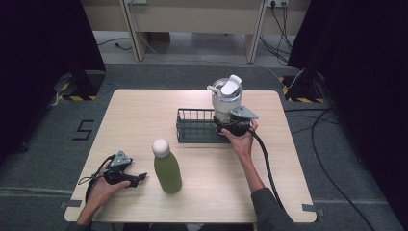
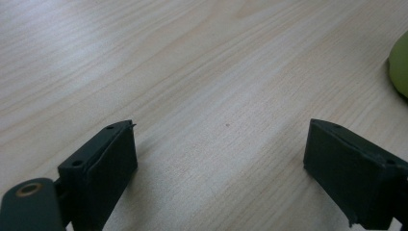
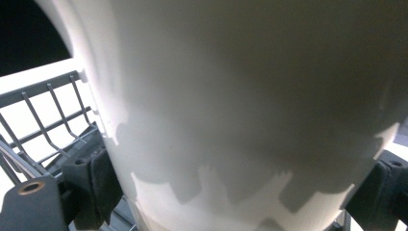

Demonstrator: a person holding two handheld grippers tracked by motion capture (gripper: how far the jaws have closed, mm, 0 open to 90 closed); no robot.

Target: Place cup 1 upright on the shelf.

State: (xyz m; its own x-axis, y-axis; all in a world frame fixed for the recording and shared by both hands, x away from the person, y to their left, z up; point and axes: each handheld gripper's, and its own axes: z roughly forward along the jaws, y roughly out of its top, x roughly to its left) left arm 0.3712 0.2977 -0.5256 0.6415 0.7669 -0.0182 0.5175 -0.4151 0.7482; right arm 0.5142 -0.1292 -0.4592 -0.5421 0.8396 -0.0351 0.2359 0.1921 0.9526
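White plastic fills my right gripper view: the cup (image 3: 250, 106) sits between the jaws, which reach round its lower body, the near pad (image 3: 103, 180) at or just off its wall. From the high view, the right gripper (image 1: 230, 126) is at the cup's base, and the cup stands in the right end of the black wire rack (image 1: 195, 126), lid and straw up. I judge I am setting it down. I can't tell whether the pads still press, so I'd ease the jaws wider, check that the cup stands by itself, then draw straight back toward me so I don't drag it or catch the rack wires.

My left gripper (image 1: 126, 179) rests low over the table (image 1: 144, 110) with jaws wide apart and nothing between them, just beside the green bottle (image 1: 167, 171).

Writing: none on the cup, the bottle or the rack that I can read. A dark "5" (image 1: 82, 130) is marked on the floor left of the table.
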